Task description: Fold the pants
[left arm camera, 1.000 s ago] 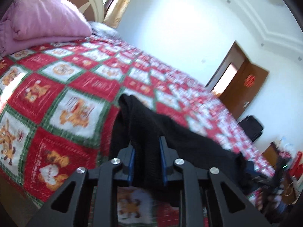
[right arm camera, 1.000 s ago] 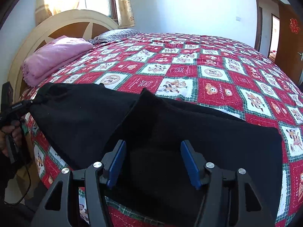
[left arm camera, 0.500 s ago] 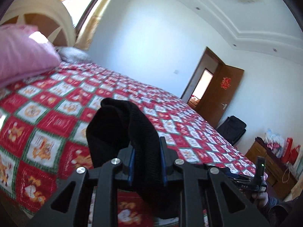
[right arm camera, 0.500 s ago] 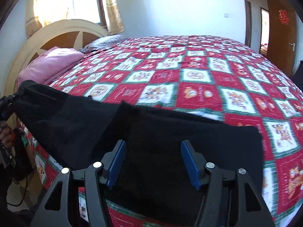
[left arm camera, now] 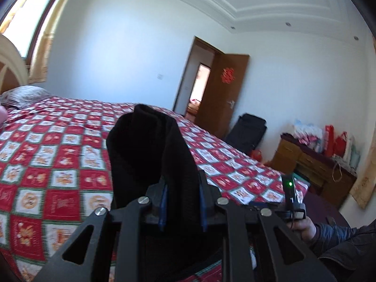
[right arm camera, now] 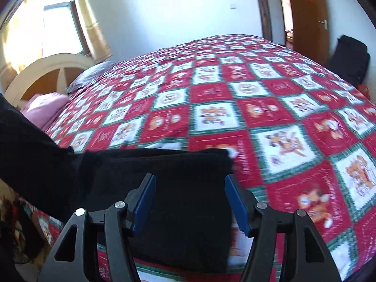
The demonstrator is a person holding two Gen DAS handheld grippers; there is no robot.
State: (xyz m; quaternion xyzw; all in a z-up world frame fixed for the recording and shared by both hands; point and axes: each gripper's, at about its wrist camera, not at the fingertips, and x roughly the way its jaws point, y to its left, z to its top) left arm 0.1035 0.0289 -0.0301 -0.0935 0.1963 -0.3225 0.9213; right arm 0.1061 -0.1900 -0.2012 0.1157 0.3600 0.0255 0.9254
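Your left gripper (left arm camera: 182,202) was clamped on a thick bunch of the pants (left arm camera: 150,155), which stood up past its fingertips, lifted clear of the bed (left arm camera: 58,164). Your right gripper (right arm camera: 190,202) stood about half open, its blue pads (right arm camera: 144,202) either side of the flat part of the pants but not pressing on it; that part lay on the bed just ahead and beneath. I judged this the carry-over of one end onto the other. To do it well, you needed to keep the left grip firm, keep the cloth taut enough not to sag, and steady the lower layer with the right gripper so its edges lined up before the release.
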